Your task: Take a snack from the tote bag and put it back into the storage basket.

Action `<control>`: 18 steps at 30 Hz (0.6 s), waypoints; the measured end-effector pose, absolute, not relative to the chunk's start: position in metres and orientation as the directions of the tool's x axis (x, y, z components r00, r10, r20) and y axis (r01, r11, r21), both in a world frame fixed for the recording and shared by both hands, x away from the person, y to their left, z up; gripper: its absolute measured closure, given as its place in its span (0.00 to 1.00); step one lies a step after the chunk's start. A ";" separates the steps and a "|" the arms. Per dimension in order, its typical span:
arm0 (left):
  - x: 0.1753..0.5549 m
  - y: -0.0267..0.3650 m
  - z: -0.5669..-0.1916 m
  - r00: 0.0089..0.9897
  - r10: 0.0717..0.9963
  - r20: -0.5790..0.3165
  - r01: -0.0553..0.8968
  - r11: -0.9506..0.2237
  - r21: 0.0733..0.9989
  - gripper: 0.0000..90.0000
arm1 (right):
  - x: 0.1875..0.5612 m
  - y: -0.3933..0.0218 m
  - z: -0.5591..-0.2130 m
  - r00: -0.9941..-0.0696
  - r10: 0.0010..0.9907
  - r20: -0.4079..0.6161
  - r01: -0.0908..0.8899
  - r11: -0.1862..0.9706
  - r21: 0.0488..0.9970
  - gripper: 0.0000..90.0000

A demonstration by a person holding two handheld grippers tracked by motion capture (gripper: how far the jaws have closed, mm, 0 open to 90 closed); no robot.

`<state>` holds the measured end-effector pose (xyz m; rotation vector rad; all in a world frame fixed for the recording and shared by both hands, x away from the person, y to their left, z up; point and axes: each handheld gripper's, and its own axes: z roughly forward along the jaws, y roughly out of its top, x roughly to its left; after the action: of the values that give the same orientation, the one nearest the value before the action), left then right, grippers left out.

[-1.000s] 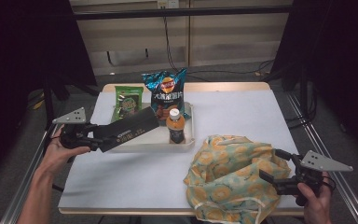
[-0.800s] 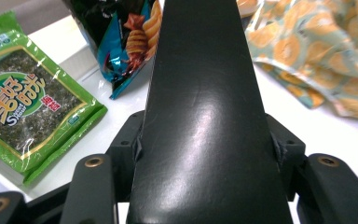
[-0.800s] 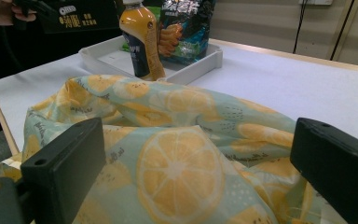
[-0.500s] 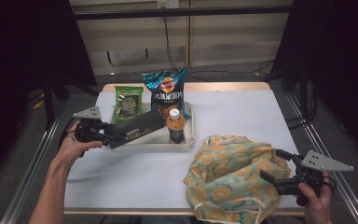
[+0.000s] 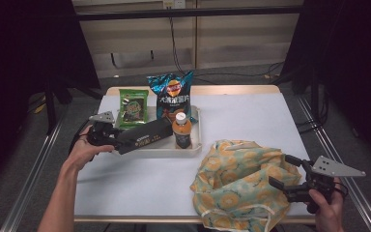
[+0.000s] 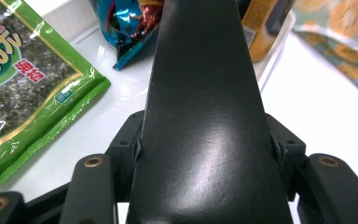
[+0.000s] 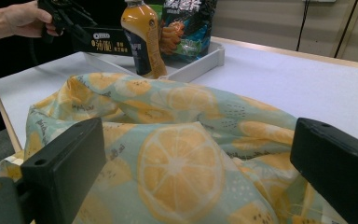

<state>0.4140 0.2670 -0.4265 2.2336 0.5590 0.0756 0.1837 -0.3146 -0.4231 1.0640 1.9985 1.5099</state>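
We hold the black Oreo box [image 5: 142, 137] clamped by its end in our left gripper [image 5: 117, 140]; stiff, light cardboard. Our right gripper [image 5: 285, 175] gapes empty beside the lemon-print bag [image 5: 236, 181].

Long black box [image 5: 142, 136], matte, flat-sided, gold-and-white print on upper face. Clamped at near end, tilted slightly, far end over white tray [image 5: 195, 147] just beside bottle [image 5: 182, 130]. Lying diagonally across tray's left edge, seaweed pack [image 5: 134, 107] beyond it. From left gripper view: box [image 6: 205, 121] running straight away, filling centre, dark glossy top with faint scuffs. From right gripper view: box [image 7: 105, 41] end-on label side, white lettering readable, just left of bottle.
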 end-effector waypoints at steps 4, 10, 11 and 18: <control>0.418 0.262 -0.428 0.903 0.410 -0.126 0.370 -0.597 0.712 0.47 | 0.185 -0.315 -0.423 -0.617 0.778 0.116 0.323 0.116 0.939 0.03; 0.419 0.260 -0.431 0.891 0.430 -0.142 0.393 -0.578 0.715 0.47 | 0.186 -0.314 -0.424 -0.616 0.778 0.123 0.330 0.113 0.937 0.03; 0.419 0.261 -0.431 0.890 0.434 -0.142 0.395 -0.576 0.716 0.47 | 0.186 -0.314 -0.424 -0.616 0.778 0.124 0.330 0.113 0.937 0.03; 0.424 0.262 -0.432 0.878 0.453 -0.156 0.420 -0.570 0.706 0.45 | 0.186 -0.313 -0.424 -0.621 0.774 0.123 0.329 0.115 0.937 0.03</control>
<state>0.4240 0.2616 -0.4322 2.2482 0.6253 0.0532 0.1857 -0.3134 -0.4241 1.0710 2.0020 1.5146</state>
